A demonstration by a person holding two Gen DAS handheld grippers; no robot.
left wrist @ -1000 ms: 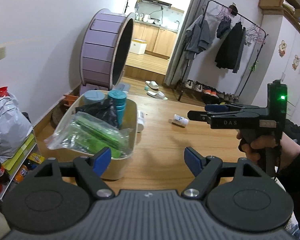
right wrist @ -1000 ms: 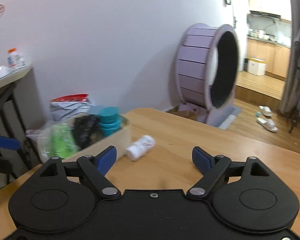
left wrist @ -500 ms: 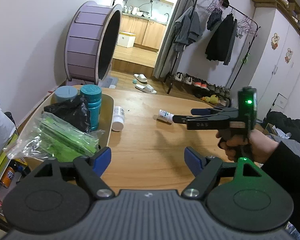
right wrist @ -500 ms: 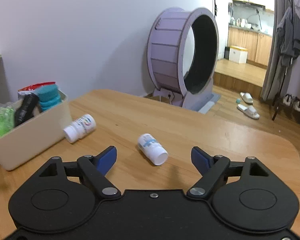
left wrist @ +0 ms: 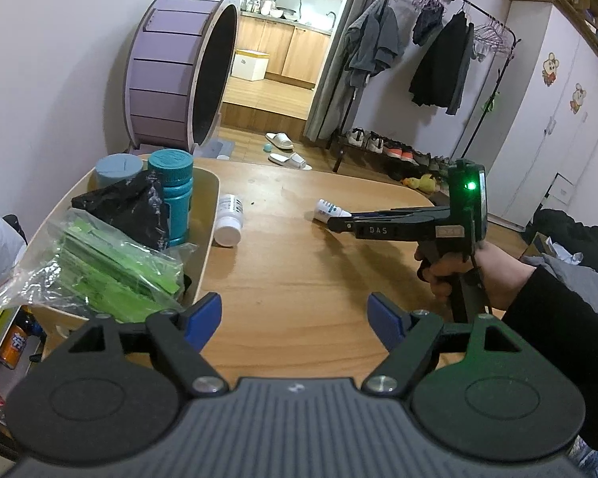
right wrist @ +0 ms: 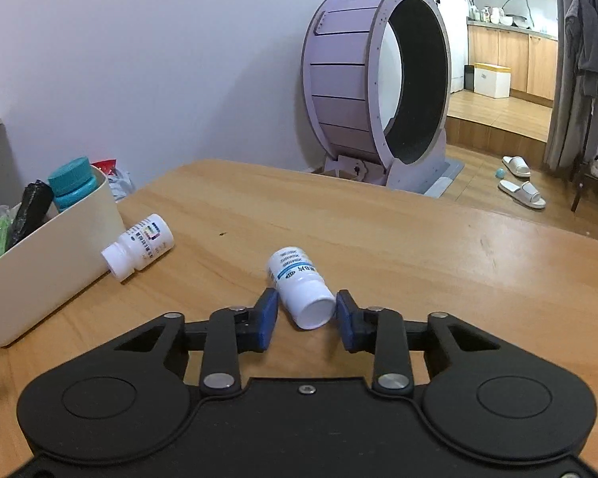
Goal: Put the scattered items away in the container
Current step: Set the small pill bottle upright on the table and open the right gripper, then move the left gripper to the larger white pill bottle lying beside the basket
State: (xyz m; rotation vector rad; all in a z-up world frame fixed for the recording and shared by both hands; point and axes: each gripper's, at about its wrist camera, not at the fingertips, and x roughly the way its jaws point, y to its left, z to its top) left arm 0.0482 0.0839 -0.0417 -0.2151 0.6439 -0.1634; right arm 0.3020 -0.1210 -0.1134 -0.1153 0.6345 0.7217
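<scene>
At the table's (left wrist: 299,279) left edge sits the cream container (right wrist: 48,263), holding a green packet (left wrist: 111,267), a black bag (left wrist: 127,207), a teal bottle (left wrist: 175,195) and a grey-lidded jar (left wrist: 117,167). Just right of it, touching its wall, lies a white bottle (right wrist: 139,247). The left gripper (left wrist: 295,314) hovers with fingers spread apart. Farther right, the right gripper (right wrist: 305,318) brackets a second white bottle (right wrist: 301,285) lying on the table; whether its fingers press it, I cannot tell.

1. The near part of the small white bottle (left wrist: 331,210) is hidden behind the right gripper (left wrist: 339,224) in the left wrist view.
2. The cream bin (right wrist: 48,259) is cut off at the left edge.
3. The bottle labels cannot be read.
</scene>
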